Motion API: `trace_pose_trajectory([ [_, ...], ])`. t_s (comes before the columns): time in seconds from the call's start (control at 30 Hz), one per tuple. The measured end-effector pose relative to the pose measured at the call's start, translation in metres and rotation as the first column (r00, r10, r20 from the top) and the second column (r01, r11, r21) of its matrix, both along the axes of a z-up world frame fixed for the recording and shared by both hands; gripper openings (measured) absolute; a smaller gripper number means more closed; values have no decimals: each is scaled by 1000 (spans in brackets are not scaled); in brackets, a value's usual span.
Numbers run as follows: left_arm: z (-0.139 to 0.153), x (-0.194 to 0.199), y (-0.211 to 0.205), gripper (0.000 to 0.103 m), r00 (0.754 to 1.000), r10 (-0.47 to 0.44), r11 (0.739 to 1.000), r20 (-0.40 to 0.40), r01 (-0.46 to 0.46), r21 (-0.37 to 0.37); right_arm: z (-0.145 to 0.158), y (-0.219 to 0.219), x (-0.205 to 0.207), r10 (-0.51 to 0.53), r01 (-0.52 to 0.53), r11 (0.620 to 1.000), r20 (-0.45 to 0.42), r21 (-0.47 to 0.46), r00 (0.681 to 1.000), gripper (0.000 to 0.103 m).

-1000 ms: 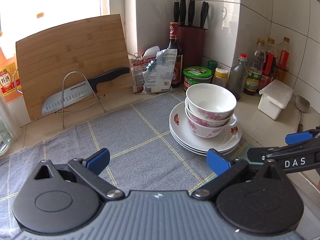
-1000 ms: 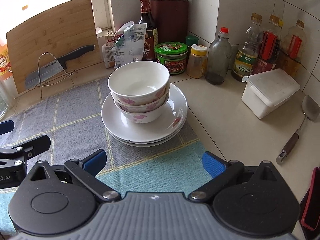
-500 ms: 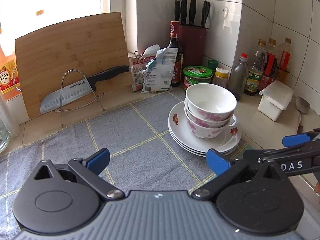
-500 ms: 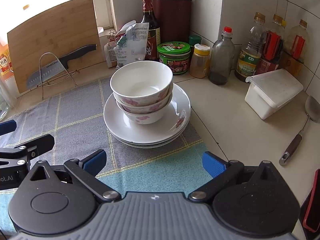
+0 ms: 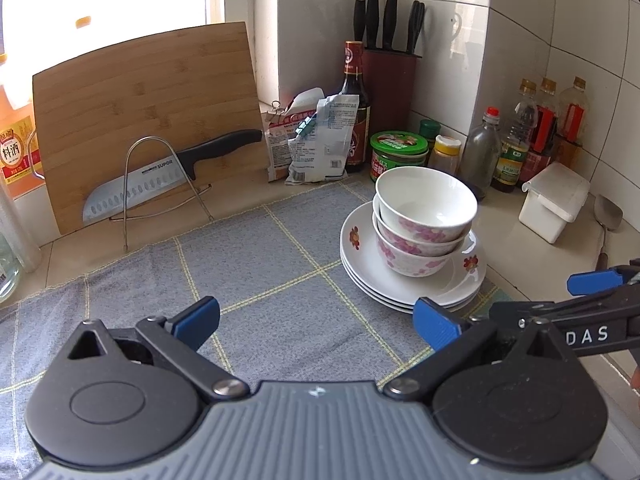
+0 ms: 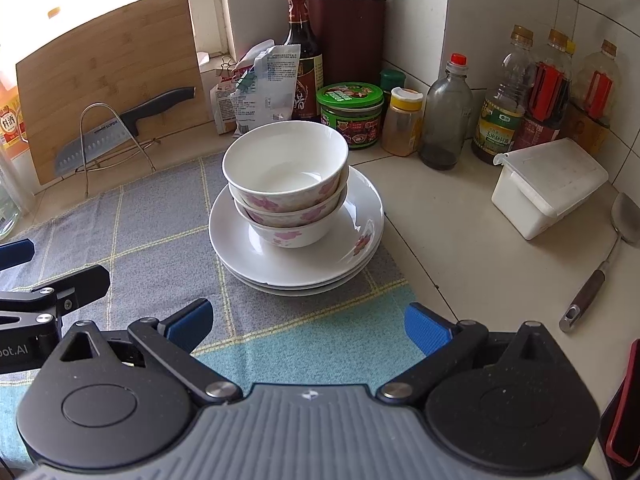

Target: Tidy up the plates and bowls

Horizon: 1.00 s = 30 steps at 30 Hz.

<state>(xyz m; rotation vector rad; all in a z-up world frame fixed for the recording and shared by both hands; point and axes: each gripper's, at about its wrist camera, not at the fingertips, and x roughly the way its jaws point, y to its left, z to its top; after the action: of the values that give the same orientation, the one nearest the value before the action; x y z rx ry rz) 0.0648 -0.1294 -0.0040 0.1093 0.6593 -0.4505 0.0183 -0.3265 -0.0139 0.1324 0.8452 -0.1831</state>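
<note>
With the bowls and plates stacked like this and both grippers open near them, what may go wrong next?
1. The three bowls sit nested and slightly off-centre on the plates; lifting the plates together may tip them.
2. The stack stands at the edge of the cloth, partly over the bare counter, so a push may rock it.
3. The glass bottle and the green-lidded jar stand close behind; a wide move of the right gripper may knock them.

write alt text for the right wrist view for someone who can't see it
Three nested floral bowls sit on a stack of white plates on a checked cloth, just ahead of the open, empty right tool. Sauce bottles, jars and a knife block line the tiled wall behind.
</note>
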Motion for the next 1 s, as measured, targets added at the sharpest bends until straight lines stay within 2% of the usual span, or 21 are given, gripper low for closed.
trace_pose_trajectory([
  [1.0, 3, 0, -2, 102, 1000, -3, 1000, 9, 3, 2, 5, 2, 0, 2, -2, 1000, 12, -13, 1000, 103],
])
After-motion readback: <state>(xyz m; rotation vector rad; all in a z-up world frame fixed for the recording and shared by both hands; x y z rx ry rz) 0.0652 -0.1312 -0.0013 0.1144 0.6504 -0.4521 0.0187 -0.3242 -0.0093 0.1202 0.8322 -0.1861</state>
